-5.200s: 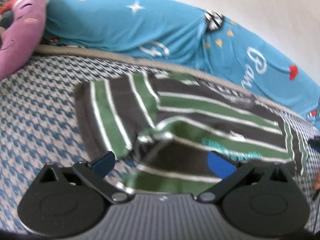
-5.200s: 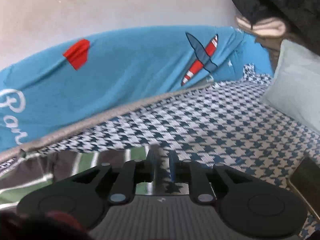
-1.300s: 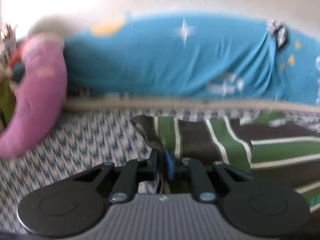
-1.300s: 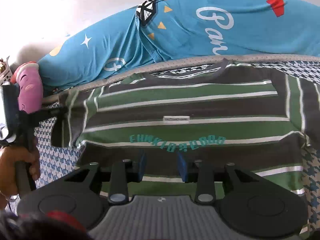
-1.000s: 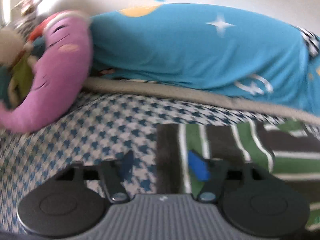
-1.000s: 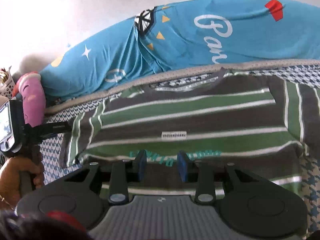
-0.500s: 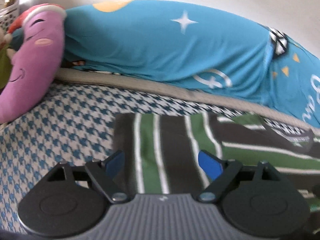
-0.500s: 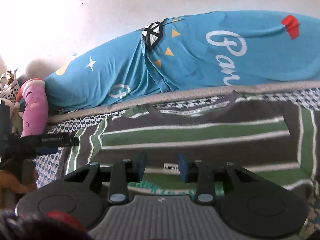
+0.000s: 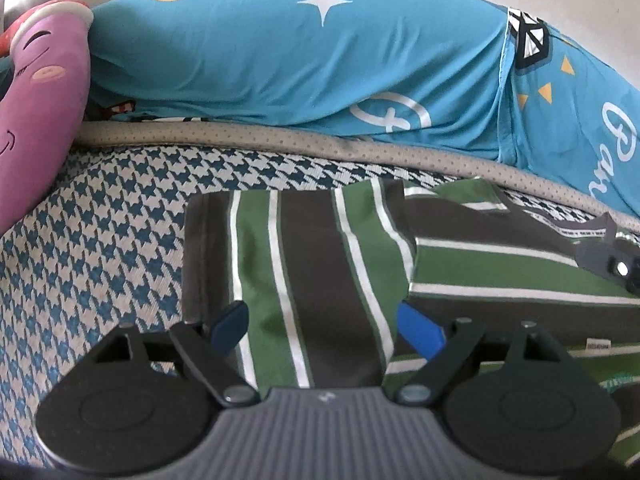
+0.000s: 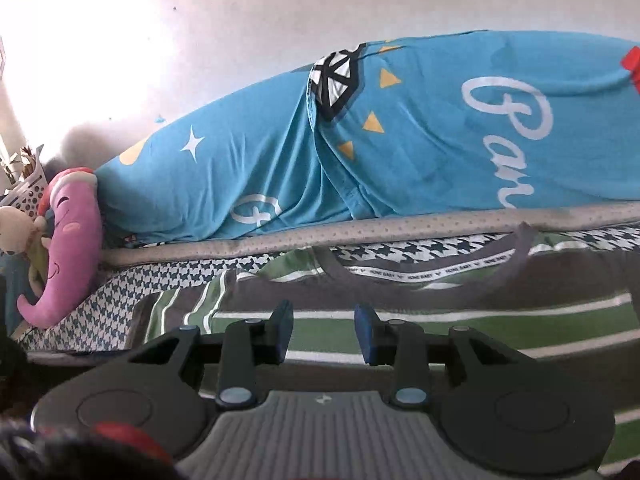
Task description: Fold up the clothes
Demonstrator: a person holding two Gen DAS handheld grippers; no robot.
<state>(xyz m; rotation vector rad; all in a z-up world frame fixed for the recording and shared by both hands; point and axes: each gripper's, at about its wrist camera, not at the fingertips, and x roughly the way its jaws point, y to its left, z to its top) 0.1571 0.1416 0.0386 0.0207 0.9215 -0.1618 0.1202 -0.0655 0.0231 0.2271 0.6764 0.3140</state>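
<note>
Both grippers, left (image 9: 324, 330) and right (image 10: 323, 330), hover low over the striped shirt (image 9: 320, 264), fingers apart, gripping nothing.

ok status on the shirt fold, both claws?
Left claw open, over the sleeve, holding nothing. Right claw open, empty, above the body. Striped shirt spread flat on the houndstooth bedcover, unfolded. Nothing in the way.

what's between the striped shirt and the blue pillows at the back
In both wrist views a grey dotted edging strip runs between the striped shirt and the blue pillows, with a band of houndstooth cover just before it.
</note>
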